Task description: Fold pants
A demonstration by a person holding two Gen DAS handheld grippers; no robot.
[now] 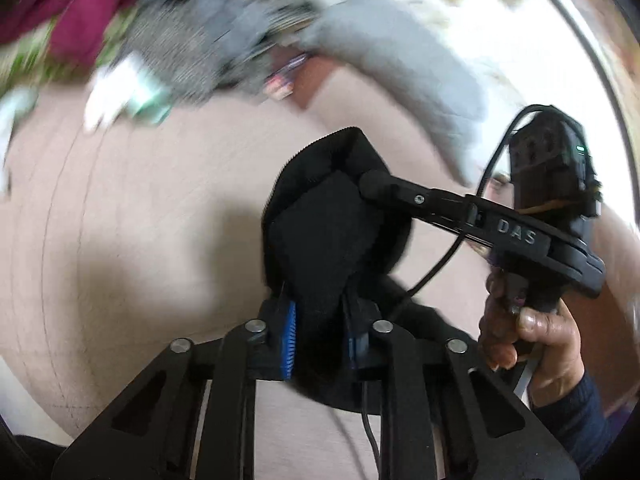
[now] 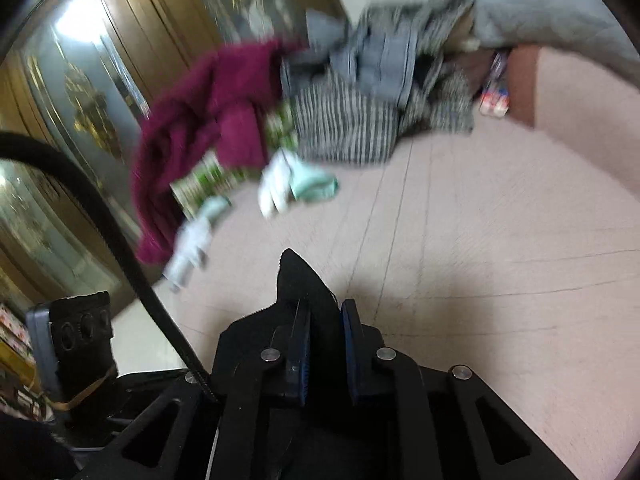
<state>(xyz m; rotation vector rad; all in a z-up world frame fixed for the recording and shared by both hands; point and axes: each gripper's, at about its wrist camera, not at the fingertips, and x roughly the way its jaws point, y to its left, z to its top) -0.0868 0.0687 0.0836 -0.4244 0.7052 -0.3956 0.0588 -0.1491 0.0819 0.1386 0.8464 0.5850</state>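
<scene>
Left tool [image 1: 320, 340] is clamped on the black pants [image 1: 320, 232], and so is the right tool [image 2: 325, 354]. The fabric's lifted off the pinkish bed [image 1: 120, 240]. Probably best to keep both grips level so the fold lands straight.

Bare pink sheet [image 2: 460, 240] ahead gives free passage, clothes heap [image 2: 340, 92] blocks far edge, socks [image 2: 288, 184] near heap, grey pillow [image 1: 404, 64] right
</scene>
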